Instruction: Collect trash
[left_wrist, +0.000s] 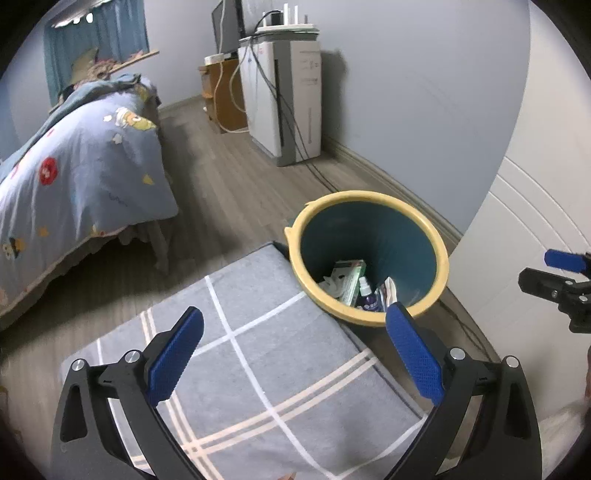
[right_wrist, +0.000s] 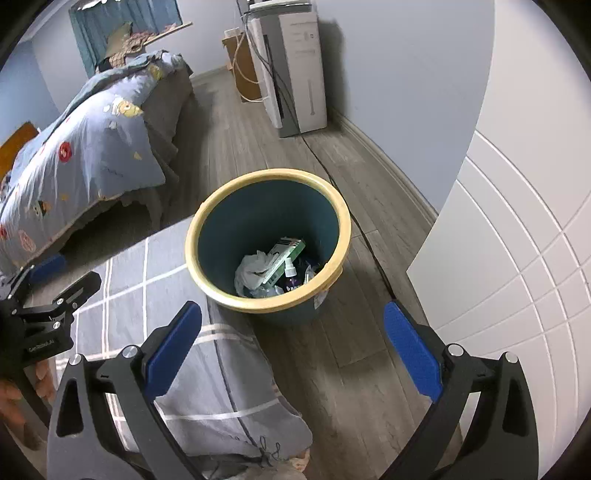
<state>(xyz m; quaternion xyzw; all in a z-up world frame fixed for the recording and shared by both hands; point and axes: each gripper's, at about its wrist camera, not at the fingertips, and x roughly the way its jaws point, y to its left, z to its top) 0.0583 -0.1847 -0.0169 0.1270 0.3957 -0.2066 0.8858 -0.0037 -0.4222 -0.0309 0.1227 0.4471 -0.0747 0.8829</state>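
A teal trash bin with a yellow rim (left_wrist: 439, 243) (right_wrist: 341, 221) stands on the wood floor next to a grey checked cloth surface (left_wrist: 258, 369) (right_wrist: 122, 288). Inside it lie a green-and-white box (left_wrist: 351, 280) (right_wrist: 286, 253), a small spray bottle (left_wrist: 365, 286) (right_wrist: 290, 268), crumpled white paper (right_wrist: 251, 271) and wrappers. My left gripper (left_wrist: 293, 354) is open and empty, above the cloth, just short of the bin. My right gripper (right_wrist: 291, 354) is open and empty, above the floor in front of the bin. Each gripper shows at the edge of the other's view (left_wrist: 561, 280) (right_wrist: 44, 295).
A bed with a blue patterned quilt (left_wrist: 81, 166) (right_wrist: 92, 147) stands to the left. A white appliance with cables (left_wrist: 291, 99) (right_wrist: 295, 66) stands against the far wall. A cable (right_wrist: 369, 243) runs along the floor past the bin. A white panelled door (right_wrist: 517, 258) is at the right.
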